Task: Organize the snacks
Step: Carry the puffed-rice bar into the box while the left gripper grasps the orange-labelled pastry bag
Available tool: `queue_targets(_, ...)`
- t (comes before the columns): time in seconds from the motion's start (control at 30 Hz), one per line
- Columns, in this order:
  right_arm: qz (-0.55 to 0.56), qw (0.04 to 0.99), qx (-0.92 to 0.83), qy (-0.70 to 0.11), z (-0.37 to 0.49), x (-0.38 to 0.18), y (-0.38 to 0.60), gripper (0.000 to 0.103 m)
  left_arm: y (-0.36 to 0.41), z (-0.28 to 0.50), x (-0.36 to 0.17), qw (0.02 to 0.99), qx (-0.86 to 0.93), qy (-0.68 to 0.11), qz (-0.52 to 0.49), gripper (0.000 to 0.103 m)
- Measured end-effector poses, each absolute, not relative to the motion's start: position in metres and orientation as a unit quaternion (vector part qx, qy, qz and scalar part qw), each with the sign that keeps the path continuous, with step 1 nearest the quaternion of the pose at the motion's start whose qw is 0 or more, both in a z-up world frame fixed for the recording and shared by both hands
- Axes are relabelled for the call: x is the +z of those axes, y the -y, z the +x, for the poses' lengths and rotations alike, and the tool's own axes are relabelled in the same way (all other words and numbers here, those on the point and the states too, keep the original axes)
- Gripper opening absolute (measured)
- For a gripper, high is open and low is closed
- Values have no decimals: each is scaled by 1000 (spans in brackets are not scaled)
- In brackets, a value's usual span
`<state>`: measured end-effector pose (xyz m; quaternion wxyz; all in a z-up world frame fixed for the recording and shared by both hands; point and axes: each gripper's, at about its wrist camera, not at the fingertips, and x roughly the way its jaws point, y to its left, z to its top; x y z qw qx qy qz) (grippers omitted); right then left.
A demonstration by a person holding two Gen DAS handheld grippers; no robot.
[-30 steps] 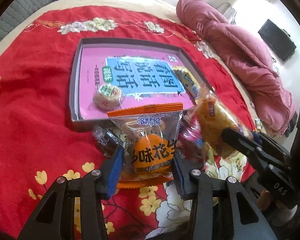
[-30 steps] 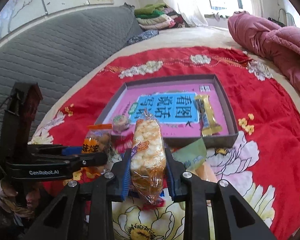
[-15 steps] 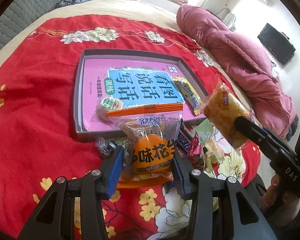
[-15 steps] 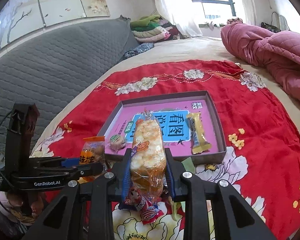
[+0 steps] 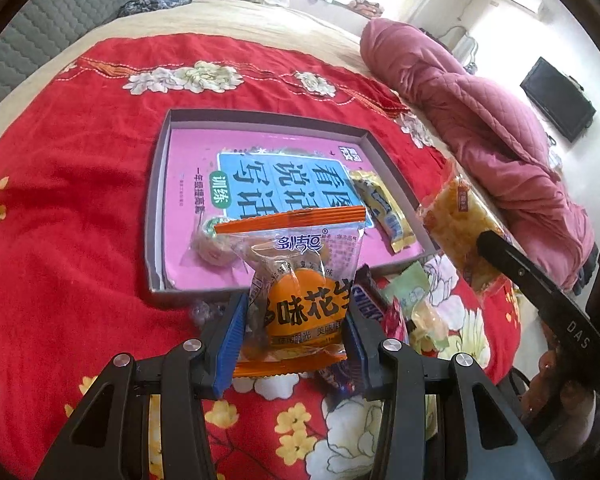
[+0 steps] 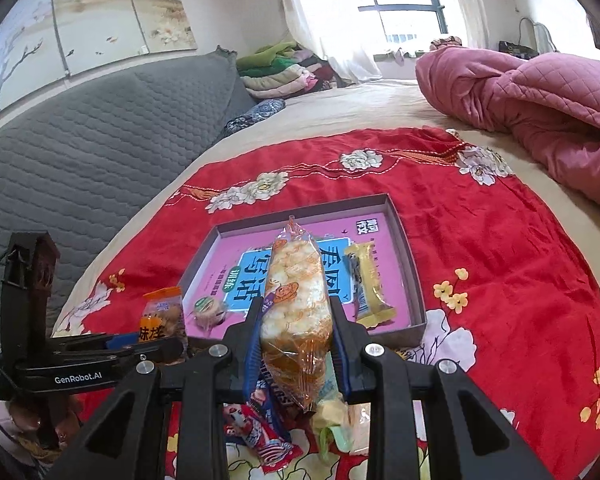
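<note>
Fingers of the left gripper (image 5: pixel 294 334) are clamped on an orange peanut packet (image 5: pixel 300 300), their blue pads pressing its 2 side edges; the packet stands upright between them, its sealed orange top rising above the fingertips and its lower seal hanging just below the pads. Fingers of the right gripper (image 6: pixel 296 344) are likewise closed on a rice cracker pack (image 6: pixel 296 308), a long clear pack gripped low on its length, so most of it juts up and forward past the fingertips, with its crimped tail drooping below the pads. Both packs hang above a red flowered cloth (image 5: pixel 72 200) spread over a bed, on the near side of a shallow grey tray (image 5: pixel 156 216) lined with a pink and blue sheet. Inside the tray lie 2 snacks: a small round wrapped cake (image 5: pixel 210 242) near the front left corner and a yellow bar (image 5: pixel 384 210) along the right wall. Under and between the grippers, loose on the cloth, sit a Snickers bar (image 5: pixel 368 304), a pale green sachet (image 5: pixel 406 290) and a red and blue wrapper (image 6: pixel 260 436), all outside the tray. A crumpled pink quilt (image 6: pixel 532 120) lies well beyond the cloth.
</note>
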<state>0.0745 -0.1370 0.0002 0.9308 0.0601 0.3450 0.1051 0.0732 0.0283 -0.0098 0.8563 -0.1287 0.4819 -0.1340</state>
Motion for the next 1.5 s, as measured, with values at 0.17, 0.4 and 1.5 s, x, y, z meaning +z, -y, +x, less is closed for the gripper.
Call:
queue_targets(0.17, 65, 932, 99, -343, 81, -1, 141, 30, -29, 80, -11, 857, -132, -481, -128, 47)
queue_targets(0.4, 71, 933, 95, -339, 92, -4, 142, 30, -27, 93, -14, 860, -123, -480, -124, 47)
queue_targets(1.5, 77, 918, 77, -380, 141, -55, 140, 30, -5, 148, -46, 850, -131, -498, -109, 43)
